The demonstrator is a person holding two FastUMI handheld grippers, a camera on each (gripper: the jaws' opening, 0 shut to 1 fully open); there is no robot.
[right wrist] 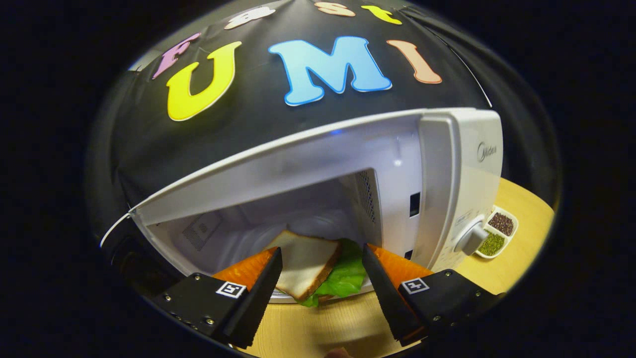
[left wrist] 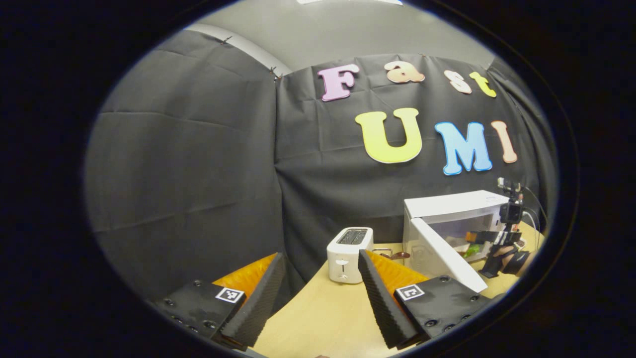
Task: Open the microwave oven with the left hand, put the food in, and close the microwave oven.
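The white microwave [right wrist: 447, 164] stands with its door [left wrist: 442, 258] swung wide open. Inside the cavity lies a sandwich [right wrist: 303, 261] of white bread and green lettuce, on a white plate [right wrist: 284, 298]. My right gripper [right wrist: 320, 281] is open at the mouth of the cavity, its fingers spread to either side of the sandwich and not pressing on it. In the left gripper view, the right gripper [left wrist: 484, 237] and the hand [left wrist: 514, 258] holding it reach into the oven. My left gripper [left wrist: 318, 298] is open and holds nothing, low over the wooden table [left wrist: 323, 313], left of the microwave.
A white toaster [left wrist: 348, 253] stands on the table between my left gripper and the microwave. A small white dish of seeds [right wrist: 497, 233] sits to the right of the microwave, by its dial [right wrist: 469, 238]. Black cloth walls close the back and left.
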